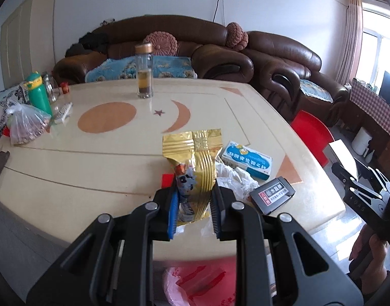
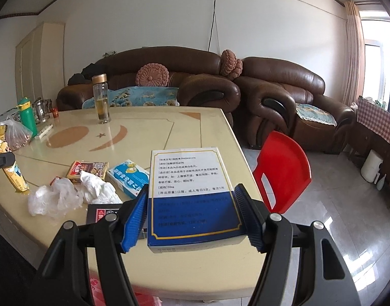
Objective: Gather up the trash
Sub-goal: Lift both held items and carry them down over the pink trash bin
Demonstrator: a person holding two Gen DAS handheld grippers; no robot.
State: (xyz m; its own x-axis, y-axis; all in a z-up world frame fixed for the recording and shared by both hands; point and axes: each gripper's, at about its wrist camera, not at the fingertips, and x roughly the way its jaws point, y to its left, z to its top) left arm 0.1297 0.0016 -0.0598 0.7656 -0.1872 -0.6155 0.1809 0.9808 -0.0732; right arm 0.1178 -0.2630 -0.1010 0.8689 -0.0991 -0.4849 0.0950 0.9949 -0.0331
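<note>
Clamped in the left gripper (image 1: 192, 211) – a gold snack wrapper (image 1: 197, 168), jaws squeezed right down on its crinkled foil, held above the table (image 1: 93, 168). Pinched across its width in the right gripper (image 2: 192, 214) – a blue-and-white medicine box (image 2: 192, 191), jaws part-spread, also clear of the tabletop. Below the near edge, a red plastic bag (image 1: 195, 283). Likely risks: slick foil sliding free, or the box twisting out before reaching that bag.
</note>
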